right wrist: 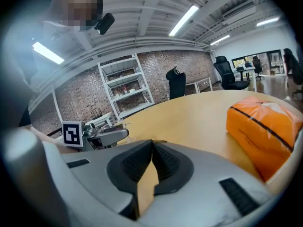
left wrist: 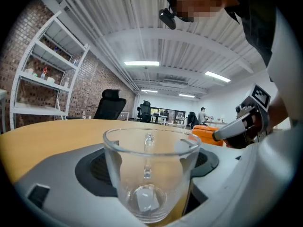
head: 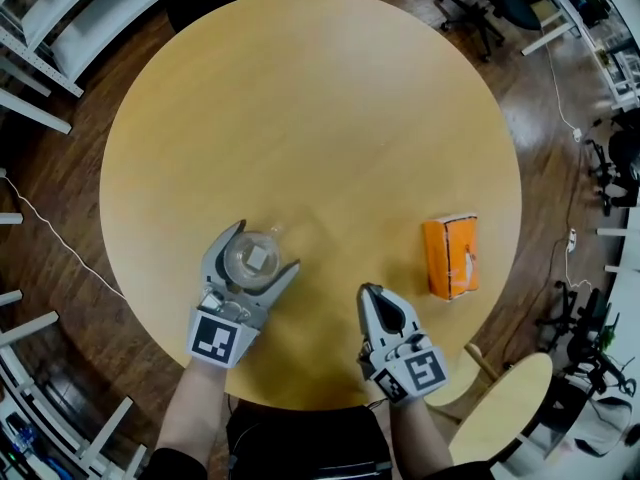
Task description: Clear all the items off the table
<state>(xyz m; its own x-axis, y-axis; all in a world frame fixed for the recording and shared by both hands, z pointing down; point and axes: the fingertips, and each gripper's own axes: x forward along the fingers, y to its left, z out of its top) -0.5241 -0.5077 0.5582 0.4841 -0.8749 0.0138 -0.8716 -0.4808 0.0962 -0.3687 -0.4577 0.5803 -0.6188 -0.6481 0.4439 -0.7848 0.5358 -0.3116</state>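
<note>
A clear glass mug stands between the jaws of my left gripper near the round wooden table's front edge. In the left gripper view the mug fills the space between the dark pads, which press on its sides. My right gripper rests to its right, shut with nothing in it; its pads meet at the tip. An orange soft packet lies on the table right of that gripper, and it shows close by in the right gripper view.
White shelving stands beyond the table at the upper left. A small round wooden stool sits at the lower right, by the table's edge. Office chairs and floor cables are at the upper right.
</note>
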